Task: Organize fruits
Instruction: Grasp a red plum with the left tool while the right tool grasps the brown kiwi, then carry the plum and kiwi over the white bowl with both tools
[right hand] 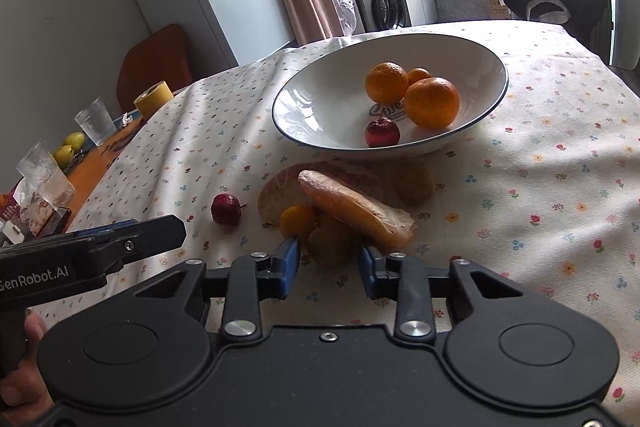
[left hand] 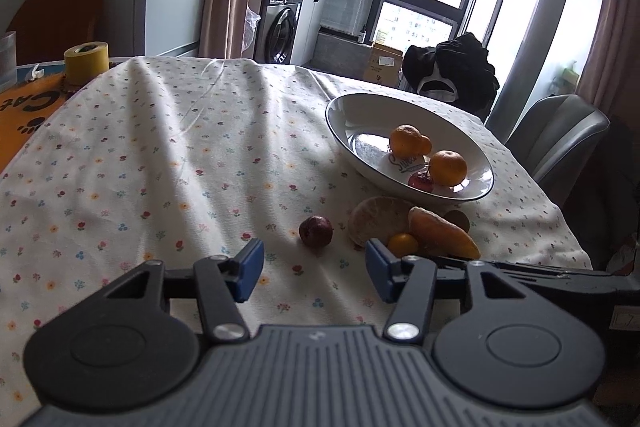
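Left wrist view: the left gripper (left hand: 316, 269) is held released over the flowered cloth (left hand: 160, 155), with nothing between its blue pads. A red fruit (left hand: 316, 231) is seen just ahead of it. Beside that, pomelo pieces (left hand: 376, 219) and a yellow fruit (left hand: 403, 243) are heaped before the bowl (left hand: 360, 115). In the bowl, oranges (left hand: 448, 167) and a 2nd red fruit (left hand: 421, 181) are laid.

Right wrist view: the right gripper (right hand: 329, 257) is clenched on a kiwi (right hand: 330, 241) at the heap's near edge. A 2nd kiwi (right hand: 414, 185) is seen behind the pomelo, near the bowl.
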